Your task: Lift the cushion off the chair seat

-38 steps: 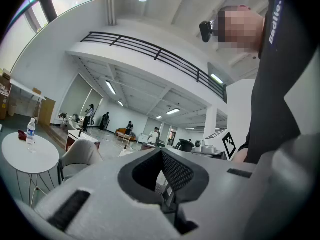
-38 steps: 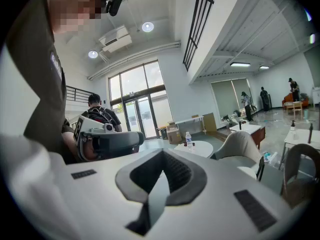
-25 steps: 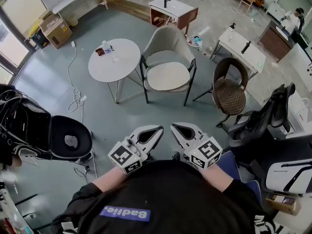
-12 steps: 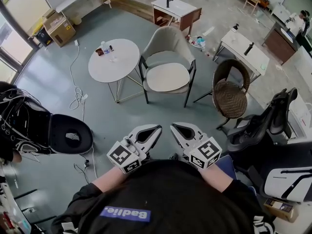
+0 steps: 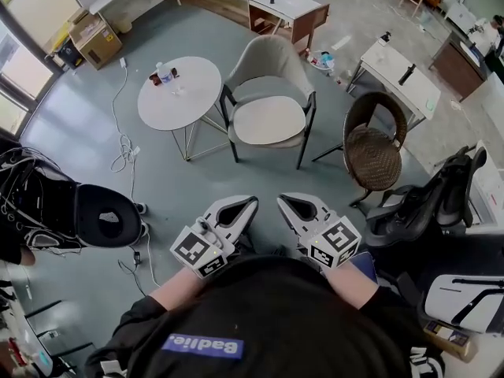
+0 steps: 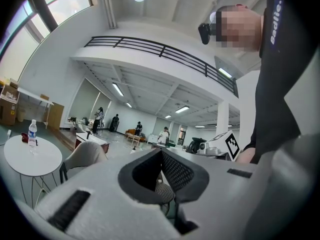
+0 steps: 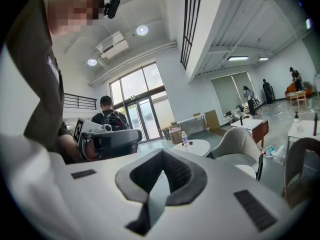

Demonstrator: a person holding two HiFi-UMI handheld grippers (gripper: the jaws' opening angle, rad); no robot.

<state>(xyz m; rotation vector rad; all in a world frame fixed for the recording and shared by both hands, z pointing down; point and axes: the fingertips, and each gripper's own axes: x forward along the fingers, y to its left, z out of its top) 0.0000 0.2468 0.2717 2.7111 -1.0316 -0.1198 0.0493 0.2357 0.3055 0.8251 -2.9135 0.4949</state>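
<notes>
items (image 5: 164,75) on round table (image 5: 183,105) too small to identify, black office chair (image 5: 441,194) cut by right edge

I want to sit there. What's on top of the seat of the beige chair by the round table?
A flat cream cushion lies on the chair seat, nothing else. The seat beneath is mostly covered.

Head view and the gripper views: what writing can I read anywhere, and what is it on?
"Badlie": blue patch on the person's black shirt; also seen in the left gripper view.
Marker cubes: black-and-white squares, no letters.
Bottle label and cardboard box: too small to read.
</notes>
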